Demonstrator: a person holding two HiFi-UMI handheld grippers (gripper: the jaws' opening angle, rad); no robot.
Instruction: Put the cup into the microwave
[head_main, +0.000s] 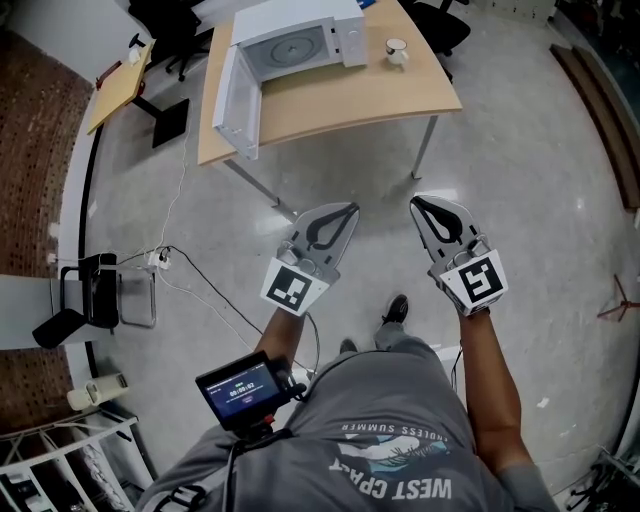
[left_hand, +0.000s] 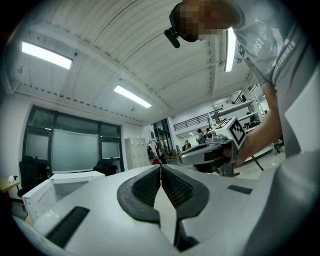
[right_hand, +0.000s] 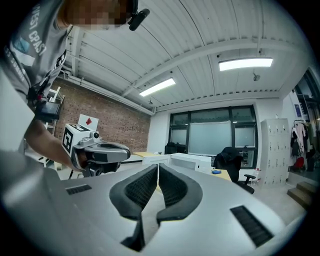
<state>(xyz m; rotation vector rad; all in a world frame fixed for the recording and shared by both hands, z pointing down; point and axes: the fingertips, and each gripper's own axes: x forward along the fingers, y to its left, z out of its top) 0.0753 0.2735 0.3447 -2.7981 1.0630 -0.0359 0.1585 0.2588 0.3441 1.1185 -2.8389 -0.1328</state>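
Cup (head_main: 396, 49) stands upright on the pale wooden table (head_main: 340, 105), just beside the right end of the microwave (head_main: 350, 40) and well apart from me. I am out on the glossy grey floor (head_main: 510, 150) with both grippers held level. My left gripper (head_main: 349, 209) has its fingers (left_hand: 145, 189) pressed together on nothing. My right gripper (head_main: 417, 203) is the same, fingers (right_hand: 172, 187) closed and empty.

The main risk, I think, is arriving like this. Closed tips would shove the cup along the smooth tabletop or tip it, so I must spread them first. It is small, white and looks glazed, with a little handle, and a shallow pinch on the rim could slip even with my ribbed black pads. The microwave's door (head_main: 232, 105) hangs wide open on the left, past the table's edge. A careless swing of my left gripper could strike it. Inside, the round glass plate looks slick, so a cup set down tilted might slide.
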